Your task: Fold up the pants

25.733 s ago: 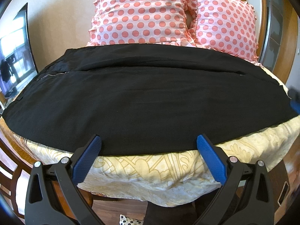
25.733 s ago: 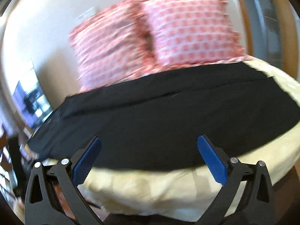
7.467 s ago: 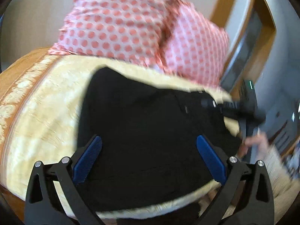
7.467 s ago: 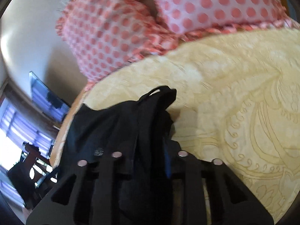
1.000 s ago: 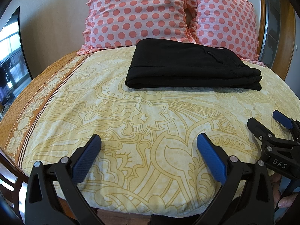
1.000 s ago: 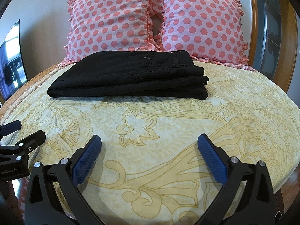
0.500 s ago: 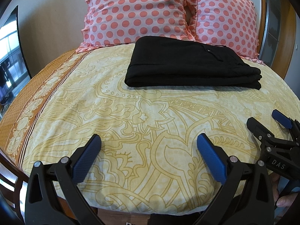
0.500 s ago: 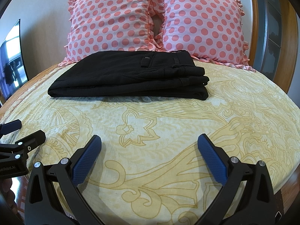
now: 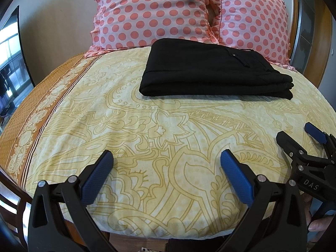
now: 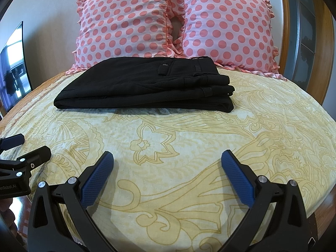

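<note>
The black pants [image 9: 212, 71] lie folded into a flat rectangular stack on the far part of the bed, just in front of the pillows; they also show in the right wrist view [image 10: 151, 86]. My left gripper [image 9: 166, 168] is open and empty, held over the near edge of the bed. My right gripper [image 10: 167, 168] is open and empty, also over the near edge, well short of the pants. The right gripper shows at the right edge of the left wrist view [image 9: 302, 138], and the left gripper at the left edge of the right wrist view [image 10: 23, 147].
The bed has a yellow patterned cover [image 9: 147, 126] with an orange border on the left [image 9: 31, 113]. Two pink polka-dot pillows [image 10: 130, 25] [image 10: 226, 29] stand behind the pants. A wooden headboard frame [image 10: 327, 48] is at the right, a dark screen [image 10: 14, 63] at the left.
Since long ago the pants went from spread flat to a folded stack. Over the last second both grippers stayed nearly still, open, at the near edge of the bed.
</note>
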A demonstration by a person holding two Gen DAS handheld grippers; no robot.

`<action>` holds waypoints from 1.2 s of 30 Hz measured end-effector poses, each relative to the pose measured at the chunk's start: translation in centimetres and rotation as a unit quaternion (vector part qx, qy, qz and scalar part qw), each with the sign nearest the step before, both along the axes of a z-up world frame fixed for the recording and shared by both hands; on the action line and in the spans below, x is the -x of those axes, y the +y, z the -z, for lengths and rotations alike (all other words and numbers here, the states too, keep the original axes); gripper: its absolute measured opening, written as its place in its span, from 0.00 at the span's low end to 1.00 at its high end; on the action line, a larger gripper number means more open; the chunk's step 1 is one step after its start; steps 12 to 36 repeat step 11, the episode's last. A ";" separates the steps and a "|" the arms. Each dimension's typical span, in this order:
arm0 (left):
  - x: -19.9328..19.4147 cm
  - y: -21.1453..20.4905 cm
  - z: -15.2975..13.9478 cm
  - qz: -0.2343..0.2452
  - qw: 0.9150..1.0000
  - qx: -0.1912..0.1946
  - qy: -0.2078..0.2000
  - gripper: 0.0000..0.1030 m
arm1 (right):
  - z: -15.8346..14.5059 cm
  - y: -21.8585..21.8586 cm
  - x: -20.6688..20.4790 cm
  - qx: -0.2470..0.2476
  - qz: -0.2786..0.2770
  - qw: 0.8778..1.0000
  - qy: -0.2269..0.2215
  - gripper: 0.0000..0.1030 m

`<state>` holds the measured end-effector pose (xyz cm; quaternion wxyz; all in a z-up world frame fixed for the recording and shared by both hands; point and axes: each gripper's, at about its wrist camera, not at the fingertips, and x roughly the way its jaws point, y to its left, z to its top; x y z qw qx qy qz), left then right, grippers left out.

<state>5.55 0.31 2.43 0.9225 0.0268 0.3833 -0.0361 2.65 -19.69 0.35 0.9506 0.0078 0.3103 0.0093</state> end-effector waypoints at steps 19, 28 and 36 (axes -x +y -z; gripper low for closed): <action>-0.1 0.1 0.0 -0.003 1.000 0.001 -0.002 0.98 | 0.0 0.0 0.0 0.000 0.001 1.000 0.000 0.99; -0.1 0.1 0.0 -0.003 1.000 0.001 -0.002 0.98 | 0.0 0.0 0.0 0.000 0.001 1.000 0.000 0.99; -0.1 0.1 0.0 -0.003 1.000 0.001 -0.002 0.98 | 0.0 0.0 0.0 0.000 0.001 1.000 0.000 0.99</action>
